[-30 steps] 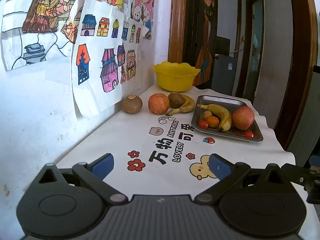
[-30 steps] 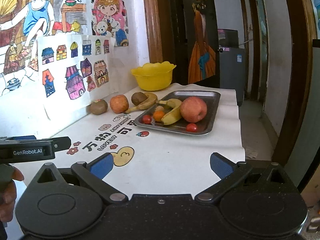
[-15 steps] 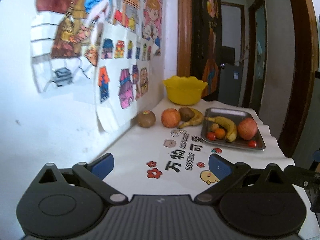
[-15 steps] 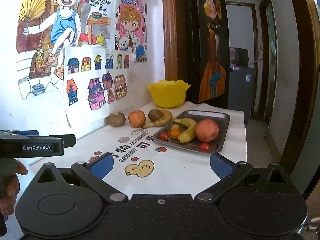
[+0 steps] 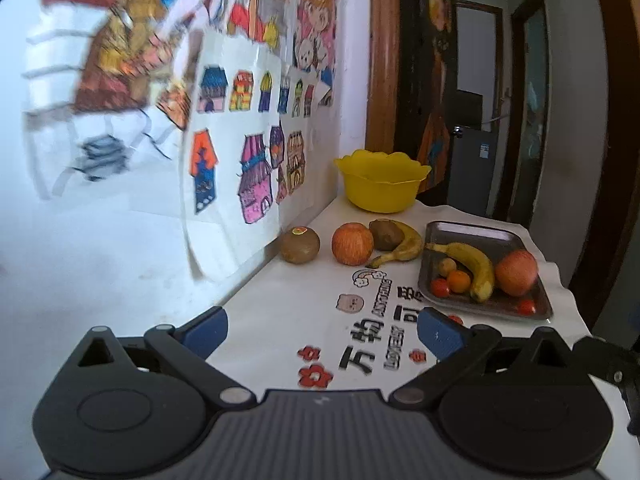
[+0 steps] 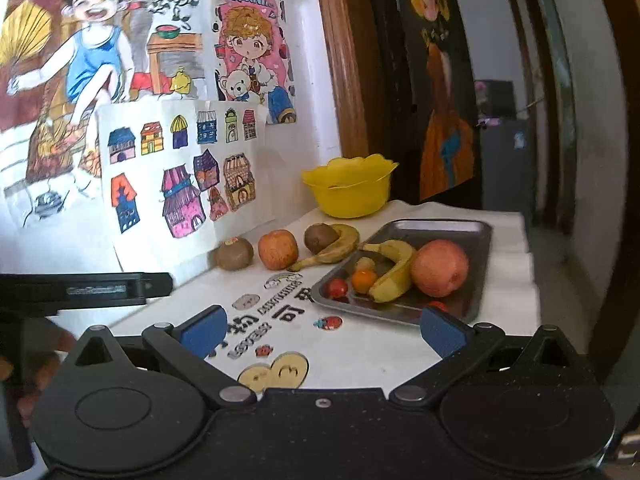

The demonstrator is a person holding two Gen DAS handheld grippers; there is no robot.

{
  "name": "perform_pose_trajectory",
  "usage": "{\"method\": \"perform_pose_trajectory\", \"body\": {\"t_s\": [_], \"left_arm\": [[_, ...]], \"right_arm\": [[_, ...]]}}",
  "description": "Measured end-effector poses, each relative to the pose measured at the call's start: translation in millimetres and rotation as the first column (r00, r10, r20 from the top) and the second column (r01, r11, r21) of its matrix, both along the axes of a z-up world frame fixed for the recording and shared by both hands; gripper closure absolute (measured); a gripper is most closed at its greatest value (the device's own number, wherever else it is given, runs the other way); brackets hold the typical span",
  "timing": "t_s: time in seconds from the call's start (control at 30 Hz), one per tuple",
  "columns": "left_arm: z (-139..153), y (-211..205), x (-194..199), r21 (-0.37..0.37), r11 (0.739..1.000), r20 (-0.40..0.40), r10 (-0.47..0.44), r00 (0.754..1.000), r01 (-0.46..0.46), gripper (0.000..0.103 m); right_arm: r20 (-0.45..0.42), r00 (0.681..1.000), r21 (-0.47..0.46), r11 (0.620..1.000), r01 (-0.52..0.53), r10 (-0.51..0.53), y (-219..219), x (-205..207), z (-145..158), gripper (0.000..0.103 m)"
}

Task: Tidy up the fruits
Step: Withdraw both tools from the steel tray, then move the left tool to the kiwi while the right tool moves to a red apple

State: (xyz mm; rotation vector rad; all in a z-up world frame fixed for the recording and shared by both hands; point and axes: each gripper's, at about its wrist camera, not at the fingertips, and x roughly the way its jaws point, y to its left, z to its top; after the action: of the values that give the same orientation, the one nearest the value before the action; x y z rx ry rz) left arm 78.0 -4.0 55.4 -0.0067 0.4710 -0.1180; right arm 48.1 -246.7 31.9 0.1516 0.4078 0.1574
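Right now your left gripper [image 5: 322, 330] and right gripper [image 6: 320, 330] both hang spread wide above the near end of the table, nothing between their blue pads.

Ahead, on the white printed tablecloth [image 5: 288, 300], a shallow rectangular metal tray [image 6: 476, 252] holds a smooth red apple [image 6: 439, 268], a curved yellow banana [image 6: 394, 270], 1 small orange fruit [image 6: 363, 281], 1 pale round fruit [image 6: 365, 264] and 2 glossy cherry tomatoes [image 6: 337, 287], 1 partly hidden behind your right pad.

Left of the tray, loose on the cloth along the wall, sit a fuzzy brown kiwi [image 5: 300, 245] with a sticker, a second apple [image 5: 352, 243], another kiwi [image 5: 385, 234] and a browning banana [image 5: 404, 246] touching it. That banana's long axis runs diagonally, 1 tip pointing toward you; the tray banana curves along the tray's length.

Behind them stands a scalloped yellow plastic bowl [image 5: 382, 186]. Paper drawings [image 6: 180, 168] cover the wall, 1 sheet curling out near the first kiwi.
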Motion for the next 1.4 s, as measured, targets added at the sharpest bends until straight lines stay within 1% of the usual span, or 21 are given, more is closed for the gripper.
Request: {"method": "perform_pose_trajectory", "body": {"t_s": [0.07, 0.13, 0.2, 0.3, 0.4, 0.43, 0.53, 0.67, 0.73, 0.8, 0.83, 0.9, 0.97, 1.03, 1.1, 1.13, 1.2, 1.27, 1.33, 1.4], "left_arm": [[-6.2, -6.6, 22.7, -0.009, 1.000, -0.012, 0.001, 1.000, -0.002, 0.001], [-12.0, -15.4, 44.0, 0.004, 1.000, -0.020, 0.002, 1.000, -0.002, 0.001], [-15.0, -25.4, 64.8, 0.016, 1.000, -0.033, 0.002, 0.999, -0.002, 0.001], [-13.1, -41.2, 92.6, 0.008, 1.000, -0.078, 0.001, 0.997, 0.000, 0.001], [-4.5, -53.0, 109.6, 0.011, 1.000, -0.174, 0.021, 0.985, -0.019, 0.001], [2.4, -55.7, 113.1, 0.012, 1.000, -0.211, 0.028, 0.977, -0.026, 0.001], [24.6, -61.9, 120.1, 0.036, 0.999, -0.288, 0.050, 0.956, -0.041, 0.001], [58.8, -66.9, 126.3, 0.073, 0.994, -0.359, 0.102, 0.928, -0.081, 0.001], [78.1, -68.4, 127.2, 0.097, 0.989, -0.386, 0.137, 0.912, -0.108, 0.001], [94.9, -68.7, 128.3, 0.117, 0.985, -0.405, 0.166, 0.899, -0.129, 0.001], [104.4, -68.6, 130.2, 0.127, 0.982, -0.417, 0.184, 0.890, -0.143, 0.001], [117.5, -66.0, 134.2, 0.128, 0.977, -0.420, 0.209, 0.883, -0.171, 0.001], [122.4, -61.8, 142.4, 0.123, 0.969, -0.435, 0.246, 0.866, -0.213, 0.001], [120.8, -57.1, 153.7, 0.102, 0.959, -0.452, 0.281, 0.847, -0.264, 0.001], [110.5, -52.7, 165.0, 0.076, 0.950, -0.461, 0.303, 0.834, -0.303, 0.001], [101.4, -49.7, 172.0, 0.058, 0.945, -0.465, 0.311, 0.829, -0.322, 0.001], [83.5, -45.1, 185.4, 0.025, 0.937, -0.465, 0.319, 0.826, -0.348, 0.001], [65.4, -41.8, 199.0, 0.004, 0.934, -0.458, 0.319, 0.830, -0.357, 0.001], [47.9, -39.8, 216.0, -0.008, 0.936, -0.458, 0.308, 0.834, -0.351, 0.001], [34.5, -38.8, 228.5, -0.018, 0.940, -0.450, 0.296, 0.843, -0.340, 0.001]], "right_arm": [[-0.009, 0.999, 0.034, 0.998, -0.051, 0.051, -13.2, 18.8, -3.9, 0.001], [-0.031, 0.996, 0.049, 0.996, -0.079, 0.081, -22.4, 36.0, -3.9, 0.001], [-0.083, 0.993, 0.059, 0.995, -0.083, 0.088, -29.2, 51.1, 0.0, 0.001], [-0.185, 0.978, 0.078, 0.994, -0.081, 0.095, -38.5, 68.7, 19.5, 0.001], [-0.239, 0.965, 0.037, 0.994, -0.106, 0.112, -44.5, 79.9, 49.9, 0.001], [-0.254, 0.960, 0.028, 0.993, -0.116, 0.120, -47.1, 82.8, 59.1, 0.001], [-0.306, 0.938, 0.029, 0.986, -0.163, 0.164, -54.4, 93.4, 92.2, 0.001], [-0.369, 0.902, 0.031, 0.972, -0.232, 0.226, -58.5, 111.6, 136.1, 0.001], [-0.354, 0.896, 0.027, 0.960, -0.279, 0.270, -59.1, 121.7, 158.6, 0.001], [-0.325, 0.888, 0.009, 0.940, -0.341, 0.326, -57.2, 139.4, 179.5, 0.001], [-0.313, 0.884, -0.006, 0.930, -0.368, 0.347, -54.8, 149.7, 186.7, 0.001], [-0.284, 0.872, -0.031, 0.905, -0.424, 0.398, -48.7, 173.5, 194.6, 0.001], [-0.266, 0.844, -0.035, 0.871, -0.491, 0.465, -43.2, 197.0, 189.5, 0.001], [-0.262, 0.821, -0.072, 0.838, -0.541, 0.507, -36.5, 217.2, 175.5, 0.001], [-0.256, 0.793, -0.117, 0.796, -0.594, 0.553, -30.8, 232.0, 154.6, 0.001], [-0.267, 0.781, -0.137, 0.780, -0.611, 0.565, -27.8, 237.9, 144.0, 0.001], [-0.289, 0.757, -0.171, 0.746, -0.643, 0.586, -21.0, 251.2, 119.9, 0.001], [-0.310, 0.731, -0.185, 0.716, -0.673, 0.607, -16.0, 262.7, 95.8, 0.001], [-0.338, 0.719, -0.201, 0.700, -0.685, 0.607, -9.9, 276.3, 72.9, 0.001], [-0.343, 0.714, -0.214, 0.689, -0.692, 0.610, -3.7, 287.7, 54.8, 0.001]]}}
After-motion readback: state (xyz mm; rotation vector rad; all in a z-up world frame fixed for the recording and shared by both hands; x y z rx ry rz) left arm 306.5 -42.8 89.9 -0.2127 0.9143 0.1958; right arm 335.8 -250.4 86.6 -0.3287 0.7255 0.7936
